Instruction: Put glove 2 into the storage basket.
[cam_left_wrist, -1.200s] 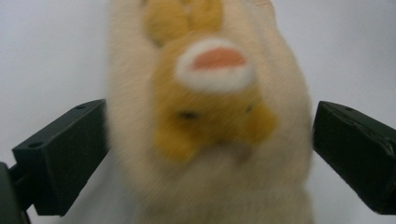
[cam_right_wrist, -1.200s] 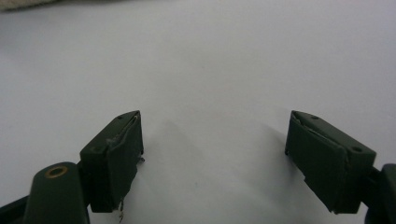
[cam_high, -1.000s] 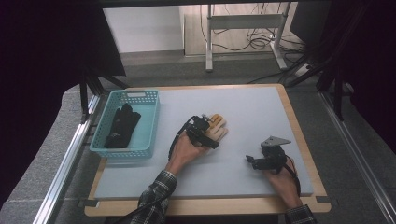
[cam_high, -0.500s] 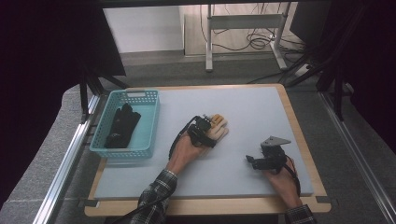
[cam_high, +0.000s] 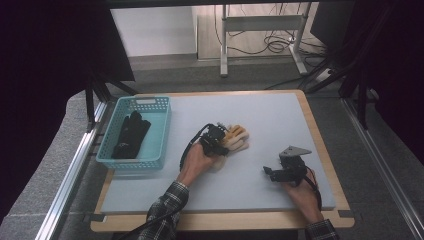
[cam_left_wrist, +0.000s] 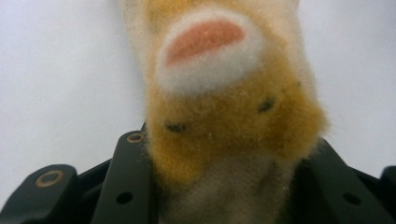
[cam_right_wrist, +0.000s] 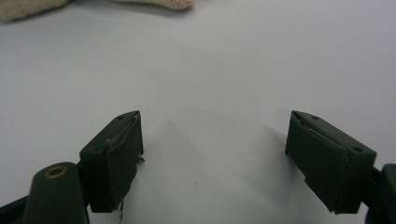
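The left claw (cam_high: 223, 144) has just been closing, and its jaws now press on both flanks of the fuzzy tan glove (cam_high: 235, 138) that lies between them, so it is clenched on the cuff end of the glove. In the left gripper view the glove (cam_left_wrist: 224, 107) runs straight out from between the jaws, with its orange band and a pale pad with a pink centre farther along, so its long axis lines up with the claw's own reach. From above, the glove lies near the middle of the grey bench (cam_high: 280, 115), its fingers pointing away from the person and a little to the right.

The blue basket (cam_high: 161, 131) stands at the bench's left edge, well apart from the glove, and a black glove (cam_high: 130, 135) already lies inside it. By my reading, the coming move is a lift and a carry leftward to that basket, and the left hand is plainly the nearer one for it.

The right claw (cam_high: 274, 172) rests released near the bench's front right, its jaws wide apart over bare surface (cam_right_wrist: 205, 84) with nothing between them.
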